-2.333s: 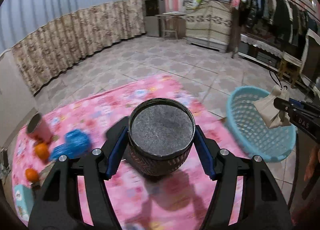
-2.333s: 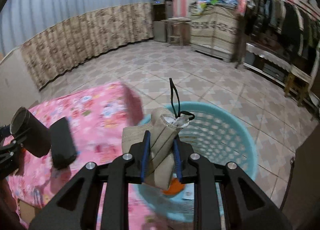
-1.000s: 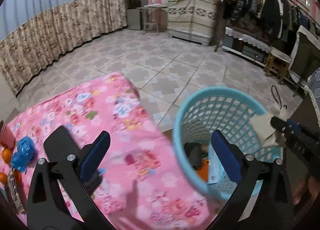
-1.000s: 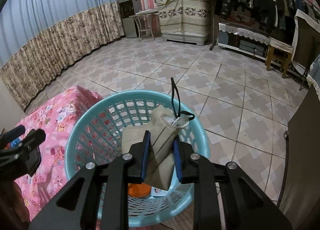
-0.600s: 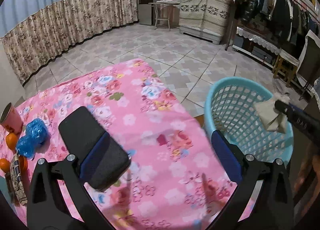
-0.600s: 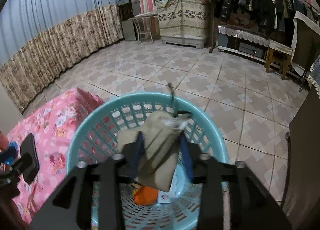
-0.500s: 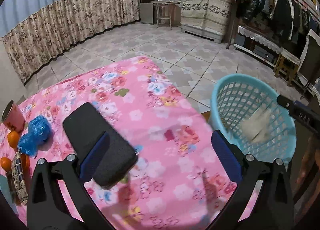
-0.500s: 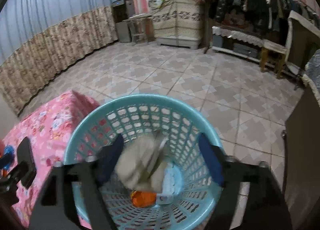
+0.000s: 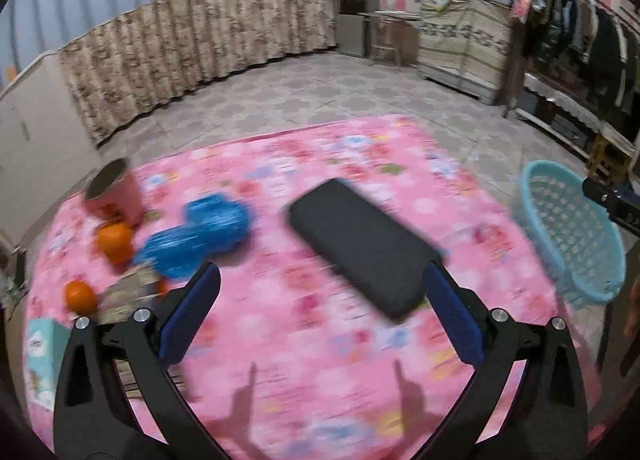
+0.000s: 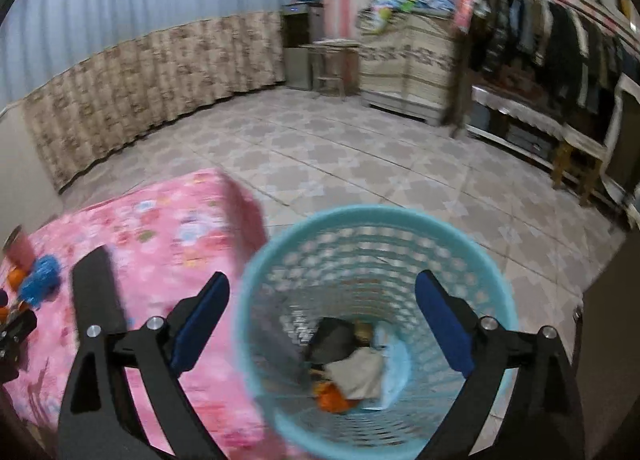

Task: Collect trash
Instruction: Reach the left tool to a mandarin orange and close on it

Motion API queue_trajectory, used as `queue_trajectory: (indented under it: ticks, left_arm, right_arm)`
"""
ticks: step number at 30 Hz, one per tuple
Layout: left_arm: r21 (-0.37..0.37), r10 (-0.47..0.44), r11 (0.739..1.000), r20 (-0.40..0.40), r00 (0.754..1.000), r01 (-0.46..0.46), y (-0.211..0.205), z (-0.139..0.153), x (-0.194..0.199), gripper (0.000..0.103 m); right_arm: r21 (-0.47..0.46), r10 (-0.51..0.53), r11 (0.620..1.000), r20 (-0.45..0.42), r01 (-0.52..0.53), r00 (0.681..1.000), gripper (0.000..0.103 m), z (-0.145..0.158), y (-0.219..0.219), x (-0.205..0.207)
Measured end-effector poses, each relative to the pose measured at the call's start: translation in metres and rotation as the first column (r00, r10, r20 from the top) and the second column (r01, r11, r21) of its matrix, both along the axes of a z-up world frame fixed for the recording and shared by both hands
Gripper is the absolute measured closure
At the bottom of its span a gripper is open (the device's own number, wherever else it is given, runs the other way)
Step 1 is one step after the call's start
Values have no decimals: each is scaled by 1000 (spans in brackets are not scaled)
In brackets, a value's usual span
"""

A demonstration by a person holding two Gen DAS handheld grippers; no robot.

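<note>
Both wrist views are smeared with motion blur; I read shapes more than detail.

Right gripper (image 10: 322,324): I have it pitched downward over the basket (image 10: 476,260), a round turquoise plastic bin with a lattice of small holes in its wall and a smooth rolled rim. Its jaws are opening, already wide, blue pads well apart, nothing between them. At the basket's bottom lies the trash: a crumpled beige cloth pouch (image 10: 356,376), soft and folded, on top of something orange (image 10: 334,400), beside a dark rounded item (image 10: 334,336) and a pale blue scrap (image 10: 394,360).

Left gripper (image 9: 320,316): also angled down, over the tabletop (image 9: 304,344), which wears a pink floral cloth, matte and flat. Its jaws stand wide, pads apart, holding nothing; the shadows of both fingers fall on the cloth below.

On the cloth, from the left wrist view:
- flat black rectangular slab (image 9: 362,248), rounded corners, matte, lying just ahead of the right-hand pad
- crinkled blue plastic wad (image 9: 200,232), glossy, lumpy
- pink cylindrical cup (image 9: 114,191), tilted
- two oranges (image 9: 114,238), round, one near the cup, the other nearer the table's edge
- a patterned wrapper near the left pad, too blurred to tell
- pale teal carton (image 9: 42,360) at the near left corner

The basket stands off the table's right edge, on patterned floor tile.
</note>
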State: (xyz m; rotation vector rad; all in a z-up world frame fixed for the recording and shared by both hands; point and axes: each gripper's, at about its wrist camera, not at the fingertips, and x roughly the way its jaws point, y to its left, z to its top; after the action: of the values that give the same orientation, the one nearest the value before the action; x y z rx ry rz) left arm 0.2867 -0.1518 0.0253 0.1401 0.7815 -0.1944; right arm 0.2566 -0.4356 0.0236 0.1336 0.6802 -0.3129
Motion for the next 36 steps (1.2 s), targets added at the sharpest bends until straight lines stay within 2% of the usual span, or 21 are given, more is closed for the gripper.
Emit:
queue_trajectory:
  ticks: [8, 15, 18, 20, 27, 32, 36]
  left_arm:
    - [16, 147, 989, 9, 989, -147, 100, -1, 2, 5]
    - [16, 240, 971, 13, 971, -240, 176, -1, 13, 5]
    - [-15, 286, 958, -19, 958, -286, 209, -6, 22, 6]
    - [-43, 297, 953, -74, 952, -301, 229, -14, 29, 13]
    - [-18, 274, 960, -155, 949, -280, 241, -38, 50, 29]
    - [-31, 243, 967, -185, 952, -253, 237, -47, 61, 47]
    - [-31, 229, 971, -185, 956, -239, 231, -46, 62, 55]
  right_arm:
    - [-80, 169, 982, -44, -172, 985, 11, -7, 95, 14]
    - [-15, 272, 962, -37, -273, 962, 11, -7, 153, 18]
    - [-32, 306, 951, -53, -308, 951, 11, -12, 178, 22]
    - [-42, 323, 944, -68, -326, 944, 11, -15, 191, 27]
    - [-37, 366, 928, -92, -370, 926, 11, -21, 228, 43]
    - [-37, 396, 915, -102, -401, 913, 11, -25, 251, 47]
    - [-41, 417, 905, -109, -424, 902, 11, -27, 262, 47]
